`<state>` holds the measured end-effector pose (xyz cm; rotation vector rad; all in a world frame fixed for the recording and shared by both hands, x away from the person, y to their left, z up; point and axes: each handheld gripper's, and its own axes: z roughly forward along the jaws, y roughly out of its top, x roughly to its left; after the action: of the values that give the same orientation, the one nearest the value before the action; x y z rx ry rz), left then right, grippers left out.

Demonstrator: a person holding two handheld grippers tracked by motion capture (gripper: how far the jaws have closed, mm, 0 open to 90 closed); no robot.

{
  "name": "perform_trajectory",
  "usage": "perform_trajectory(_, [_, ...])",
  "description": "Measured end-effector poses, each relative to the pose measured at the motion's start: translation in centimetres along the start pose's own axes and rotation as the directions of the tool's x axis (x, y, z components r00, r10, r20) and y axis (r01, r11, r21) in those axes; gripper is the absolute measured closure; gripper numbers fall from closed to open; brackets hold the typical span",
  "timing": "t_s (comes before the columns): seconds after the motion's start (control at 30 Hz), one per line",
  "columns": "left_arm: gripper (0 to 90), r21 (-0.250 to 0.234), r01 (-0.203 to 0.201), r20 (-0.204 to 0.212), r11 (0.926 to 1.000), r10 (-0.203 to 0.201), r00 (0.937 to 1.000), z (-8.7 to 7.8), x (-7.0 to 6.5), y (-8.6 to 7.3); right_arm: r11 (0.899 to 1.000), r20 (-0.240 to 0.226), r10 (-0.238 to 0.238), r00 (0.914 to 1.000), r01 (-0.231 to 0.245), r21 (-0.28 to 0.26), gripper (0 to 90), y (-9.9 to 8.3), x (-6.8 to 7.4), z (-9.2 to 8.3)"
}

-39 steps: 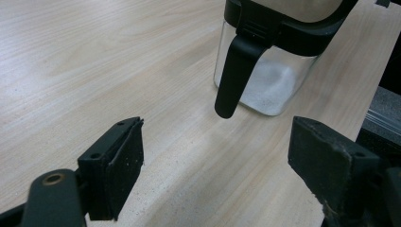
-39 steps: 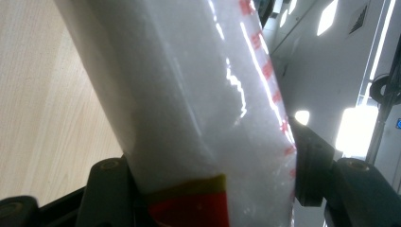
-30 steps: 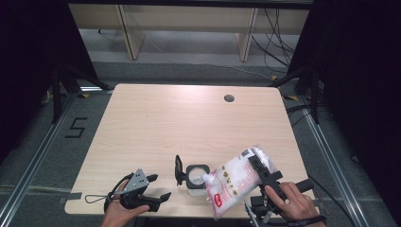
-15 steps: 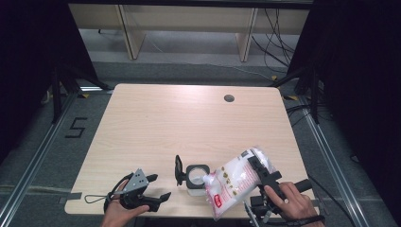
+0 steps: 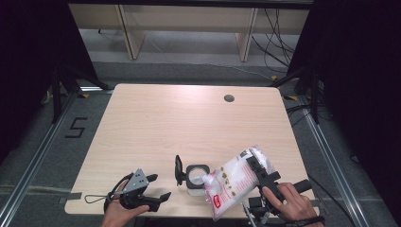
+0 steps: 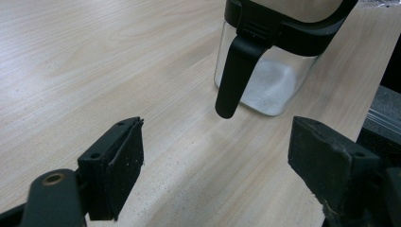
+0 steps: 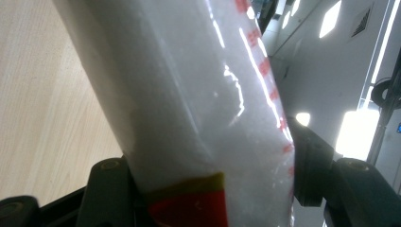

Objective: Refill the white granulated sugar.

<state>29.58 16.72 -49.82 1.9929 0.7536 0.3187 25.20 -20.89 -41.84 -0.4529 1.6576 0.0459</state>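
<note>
Bag (image 5: 235, 180) of white granules, clear plastic with red print, held tilted above the near right part of the desk (image 5: 189, 123), its lower corner resting at the mouth of a small glass jar (image 5: 196, 178). Right tool (image 5: 263, 174) pinches the bag across its upper body, one jaw on each side; in the right gripper view the bag (image 7: 198, 104) stands between the two black jaws, pressed on both flanks, with a red and yellow band at its bottom edge. Jar stands upright on the desk near the front edge, just left of the bag; it has a black rim, a hinged black lid standing open on its left side (image 5: 178, 169), and a layer of white grains in its base, seen in the left gripper view (image 6: 272, 71) together with a black tab hanging down its wall. Left tool (image 5: 158, 187) lies low over the near left part of the desk, jaws spread wide with nothing between them, pointing toward the jar and apart from it. Person's hands enter from the bottom edge, one on each tool. Round grommet hole (image 5: 229, 98) sits near the far edge of the desk.
</note>
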Motion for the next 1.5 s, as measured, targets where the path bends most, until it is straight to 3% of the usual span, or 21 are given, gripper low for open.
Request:
perform_trajectory(0.63, [18.4,-0.001,0.0,-0.001,1.0,0.0,1.0,-0.07,0.02,0.02,1.0,0.008,-0.003,1.0,0.003,-0.021,41.6,-0.04,0.1,0.16])
perform_trajectory(0.67, [18.5,-0.001,0.001,-0.002,1.0,-0.001,1.0,-0.07,0.02,0.01,1.0,0.001,0.017,0.9999,-0.017,-0.009,41.6,-0.06,0.26,0.07])
perform_trajectory(0.8, [18.5,-0.001,0.0,-0.001,1.0,0.0,1.0,-0.07,0.01,0.02,1.0,0.003,0.006,1.0,-0.006,-0.011,41.6,0.03,0.16,0.05])
perform_trajectory(0.83, [18.4,-0.001,0.0,-0.001,1.0,0.0,1.0,-0.07,0.01,0.02,1.0,0.011,-0.018,0.9998,0.018,-0.018,41.6,0.08,-0.05,0.06])
perform_trajectory(0.97, [18.5,-0.002,0.0,-0.003,1.0,0.0,1.0,-0.08,0.02,0.02,1.0,0.01,-0.016,0.9998,0.016,-0.018,41.6,0.05,-0.03,0.06])
perform_trajectory(1.0, [18.5,-0.002,0.0,-0.002,1.0,0.0,1.0,-0.08,0.03,0.02,1.0,0.003,0.008,1.0,-0.008,-0.011,41.6,0.02,0.17,0.04])
perform_trajectory(1.07, [18.5,-0.002,0.001,-0.001,1.0,-0.001,1.0,-0.07,0.02,0.02,1.0,0.01,-0.017,0.9998,0.017,-0.019,41.6,0.05,-0.04,0.06])
perform_trajectory(1.13, [18.5,-0.001,0.0,-0.002,1.0,0.0,1.0,-0.07,0.02,0.02,1.0,0.004,0.01,0.9999,-0.01,-0.015,41.7,0.02,0.18,0.06])
perform_trajectory(1.23, [18.5,-0.002,0.001,-0.002,1.0,-0.001,1.0,-0.07,0.02,0.02,1.0,0.001,-0.005,1.0,0.005,-0.012,41.7,0.05,0.01,0.02])
perform_trajectory(1.3, [18.5,-0.002,0.0,-0.002,1.0,0.0,1.0,-0.07,0.02,0.02,1.0,-0.007,0.027,0.9996,-0.027,0.0,41.7,0.0,0.29,-0.04])
perform_trajectory(1.5, [18.5,-0.002,0.0,-0.001,1.0,0.0,1.0,-0.04,0.02,0.01,1.0,-0.007,0.022,0.9997,-0.022,-0.006,41.8,-0.03,0.25,0.02])
